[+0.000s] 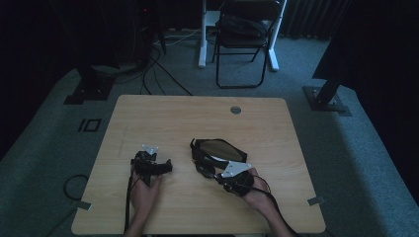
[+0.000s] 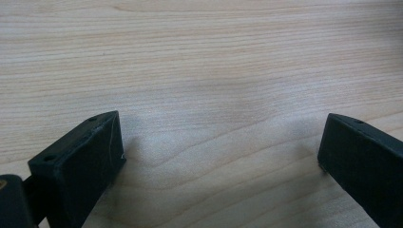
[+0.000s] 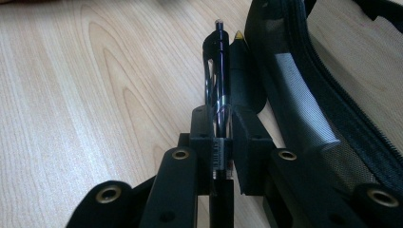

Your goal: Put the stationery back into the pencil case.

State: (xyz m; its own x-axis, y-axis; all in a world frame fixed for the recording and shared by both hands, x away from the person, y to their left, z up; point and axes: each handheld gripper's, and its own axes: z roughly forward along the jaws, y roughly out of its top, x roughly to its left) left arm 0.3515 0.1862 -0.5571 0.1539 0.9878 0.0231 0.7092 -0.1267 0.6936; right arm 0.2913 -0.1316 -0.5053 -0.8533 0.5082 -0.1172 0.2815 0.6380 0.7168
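Right gripper (image 3: 222,137), jaws clamped on a glossy dark pen (image 3: 218,76), beside the black mesh zip pouch (image 3: 304,90) on the pale wooden table (image 3: 95,95). Left gripper (image 2: 218,152), jaws spread, grasping nothing.

We stand in a dim recording lab: black curtains (image 1: 44,34), grey carpet (image 1: 346,158), floor cables (image 1: 158,69), a black folding chair (image 1: 244,44), one pale wooden worktop (image 1: 197,113).

Worktop (image 1: 163,111) mostly free
Far half & left side bare; mesh pouch (image 1: 220,149) blocks centre-right, just beside right gripper (image 1: 205,168).
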